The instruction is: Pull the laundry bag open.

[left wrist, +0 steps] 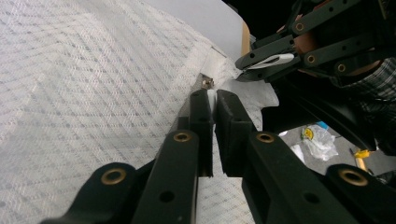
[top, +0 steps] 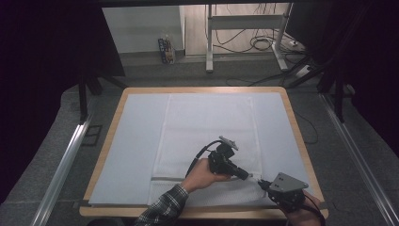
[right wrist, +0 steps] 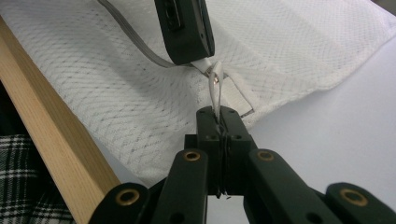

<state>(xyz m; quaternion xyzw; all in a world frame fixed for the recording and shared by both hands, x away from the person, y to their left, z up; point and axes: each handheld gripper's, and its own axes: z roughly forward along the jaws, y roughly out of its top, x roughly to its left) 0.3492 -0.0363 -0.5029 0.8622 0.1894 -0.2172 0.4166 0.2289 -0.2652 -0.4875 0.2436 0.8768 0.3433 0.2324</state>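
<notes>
A white mesh bag [top: 207,127] lies flat on the pale mat, its grey zipper [right wrist: 130,37] running along the near edge. My left gripper [top: 248,175] is shut on the bag's fabric at the zipper end [left wrist: 215,95], beside the small metal slider [left wrist: 207,83]. My right gripper [top: 261,183] meets it tip to tip near the table's front right corner. It is shut on the white pull tab [right wrist: 215,91], which stretches taut from the slider to the right gripper's [right wrist: 219,117] closed jaws. The left gripper [right wrist: 187,32] hangs just beyond the tab in the right gripper view.
The wooden table edge [right wrist: 46,135] runs close by the right gripper on the person's side. A plaid sleeve [top: 164,207] comes in from the bottom. Metal rails [top: 66,160] flank the table, and cables [top: 254,42] lie on the floor behind it.
</notes>
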